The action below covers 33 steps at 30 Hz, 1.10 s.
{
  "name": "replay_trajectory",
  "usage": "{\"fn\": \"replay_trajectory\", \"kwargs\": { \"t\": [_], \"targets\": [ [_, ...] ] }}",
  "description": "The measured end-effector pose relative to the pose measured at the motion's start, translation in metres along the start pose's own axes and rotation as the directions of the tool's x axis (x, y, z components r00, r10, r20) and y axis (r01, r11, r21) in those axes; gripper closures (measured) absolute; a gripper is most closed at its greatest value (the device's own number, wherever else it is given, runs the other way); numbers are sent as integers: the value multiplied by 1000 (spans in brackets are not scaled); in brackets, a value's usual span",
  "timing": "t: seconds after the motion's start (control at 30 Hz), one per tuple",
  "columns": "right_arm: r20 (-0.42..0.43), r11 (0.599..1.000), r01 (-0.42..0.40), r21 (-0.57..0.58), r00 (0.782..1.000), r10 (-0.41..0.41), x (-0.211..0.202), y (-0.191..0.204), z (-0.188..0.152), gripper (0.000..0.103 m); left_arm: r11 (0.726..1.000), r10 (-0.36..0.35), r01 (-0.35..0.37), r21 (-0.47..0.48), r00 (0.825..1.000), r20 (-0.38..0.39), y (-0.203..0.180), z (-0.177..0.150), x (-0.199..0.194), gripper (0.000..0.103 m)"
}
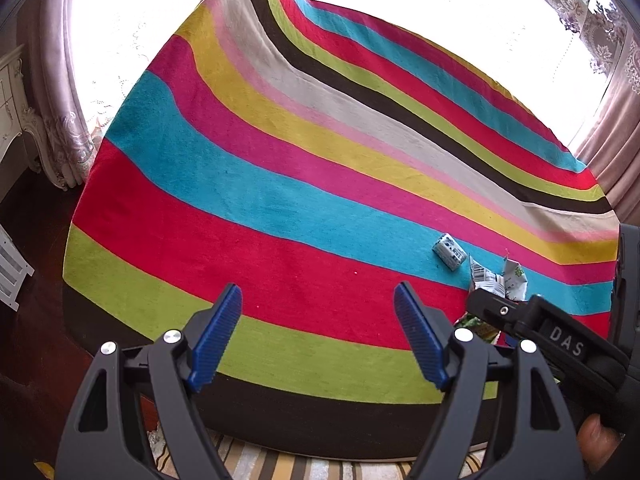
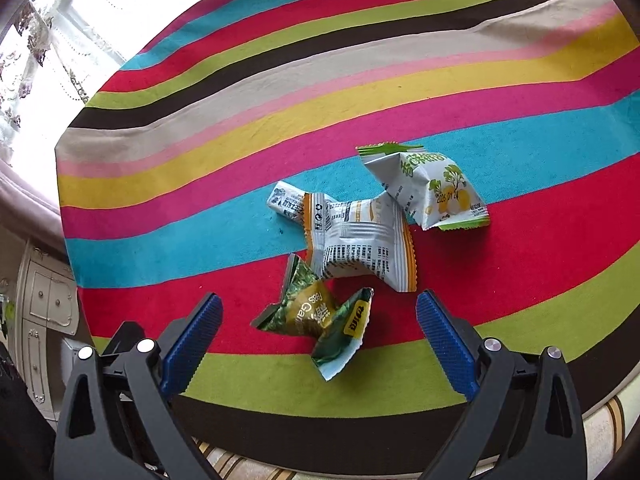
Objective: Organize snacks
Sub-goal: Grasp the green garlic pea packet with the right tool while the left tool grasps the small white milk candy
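Several snack packets lie on a striped cloth [image 2: 240, 128]. In the right wrist view a green pea packet [image 2: 316, 320] lies nearest, just ahead of my open right gripper [image 2: 318, 312]. Behind it is a white and orange packet [image 2: 360, 240], a white and green packet [image 2: 432, 188] to the right, and a small white packet [image 2: 286, 202] to the left. In the left wrist view my left gripper [image 1: 318, 300] is open and empty over the red stripe. The small packet [image 1: 450, 251] and two others [image 1: 496, 278] lie to its right, partly hidden by the right gripper body [image 1: 560, 340].
The striped cloth [image 1: 280, 180] covers a table that ends at a brown edge near me. Bright curtained windows [image 1: 120, 40] stand behind. A white cabinet [image 2: 44, 312] is at the left, and a dark floor [image 1: 32, 340] lies below.
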State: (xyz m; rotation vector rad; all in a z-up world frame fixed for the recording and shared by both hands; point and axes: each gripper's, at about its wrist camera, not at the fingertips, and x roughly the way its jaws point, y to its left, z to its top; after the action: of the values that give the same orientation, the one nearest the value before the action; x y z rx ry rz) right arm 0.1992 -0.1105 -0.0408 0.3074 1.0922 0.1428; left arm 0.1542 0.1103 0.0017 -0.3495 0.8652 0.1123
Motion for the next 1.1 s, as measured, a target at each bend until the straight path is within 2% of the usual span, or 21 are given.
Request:
{"fn": "replay_trajectory", "kwargs": {
  "t": [0.17, 0.27, 0.37, 0.43, 0.63, 0.73, 0.9, 1.1],
  "targets": [
    [-9, 999, 40, -18, 999, -40, 7, -1, -3, 32, 1000, 2, -2, -5, 1000, -2, 2, 2, 3, 25],
    [-3, 997, 60, -45, 998, -60, 4, -3, -5, 46, 1000, 6, -6, 2, 1000, -3, 0, 5, 6, 25],
    [-5, 997, 47, -66, 999, -48, -1, -13, -7, 61, 1000, 1, -1, 24, 1000, 0, -4, 7, 10, 25],
    [-14, 997, 23, -72, 1000, -25, -4, -20, -8, 63, 999, -6, 6, 48, 1000, -6, -11, 8, 15, 25],
    [-22, 995, 11, -101, 1000, -13, -12, -33, -13, 63, 989, -62, 69, 132, 996, -56, -41, 14, 40, 47],
    [-30, 993, 6, -115, 999, -10, -16, -42, -16, 63, 975, -87, 100, 198, 993, -76, -61, 14, 51, 47],
    [-46, 991, -7, -136, 999, 0, -24, -61, -16, 63, 944, -87, 112, 310, 992, -94, -88, 15, 73, 46],
    [-35, 987, 1, -159, 999, -7, -37, -90, -15, 64, 880, -92, 128, 458, 991, -99, -116, 13, 91, 42]
  ]
}}
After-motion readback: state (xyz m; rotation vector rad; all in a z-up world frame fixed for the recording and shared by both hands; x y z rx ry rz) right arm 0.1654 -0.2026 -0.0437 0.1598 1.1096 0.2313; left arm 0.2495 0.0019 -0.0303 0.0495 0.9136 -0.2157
